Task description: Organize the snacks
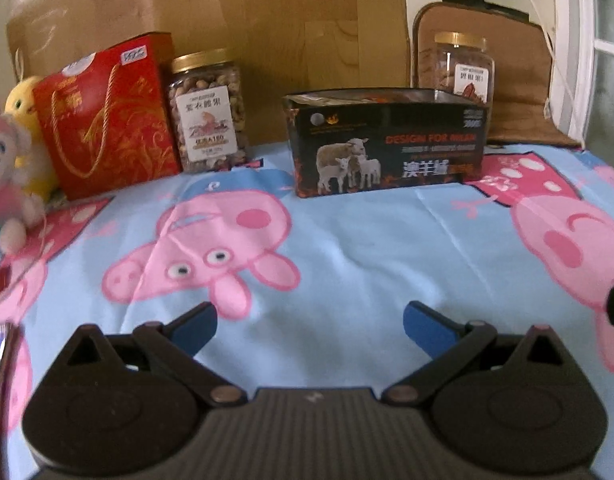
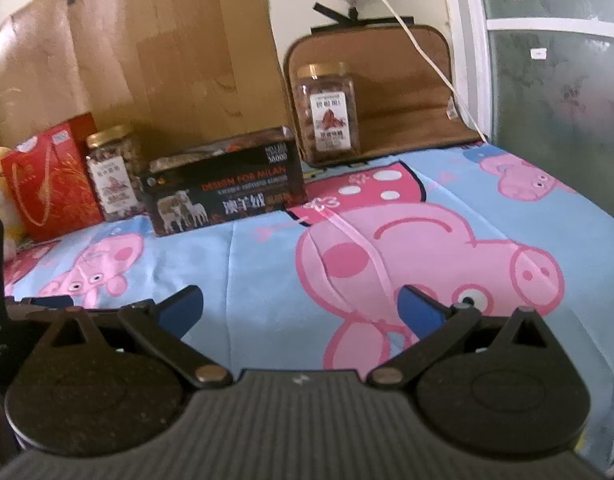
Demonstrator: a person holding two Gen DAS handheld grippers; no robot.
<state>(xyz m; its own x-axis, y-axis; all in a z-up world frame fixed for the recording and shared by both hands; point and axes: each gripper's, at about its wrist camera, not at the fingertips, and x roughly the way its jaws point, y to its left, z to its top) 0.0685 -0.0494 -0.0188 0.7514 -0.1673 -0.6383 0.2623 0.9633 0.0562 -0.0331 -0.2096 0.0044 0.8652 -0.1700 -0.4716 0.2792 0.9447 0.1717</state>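
A black box with sheep pictures [image 1: 387, 140] [image 2: 225, 184] lies on the cartoon sheet at the back. A gold-lidded jar of nuts [image 1: 207, 112] [image 2: 115, 172] stands to its left, next to a red gift bag [image 1: 107, 120] [image 2: 51, 184]. A second gold-lidded jar [image 1: 463, 68] [image 2: 329, 110] stands behind the box on the right. My left gripper [image 1: 310, 328] is open and empty, well short of the box. My right gripper [image 2: 301, 308] is open and empty, also short of it.
The blue pig-print sheet [image 1: 347, 248] [image 2: 247, 264] covers the surface. Plush toys [image 1: 11, 168] sit at far left. Brown cardboard [image 1: 267, 20] and a brown cushion [image 2: 403, 92] lean against the back wall. A white cable [image 2: 419, 48] hangs down.
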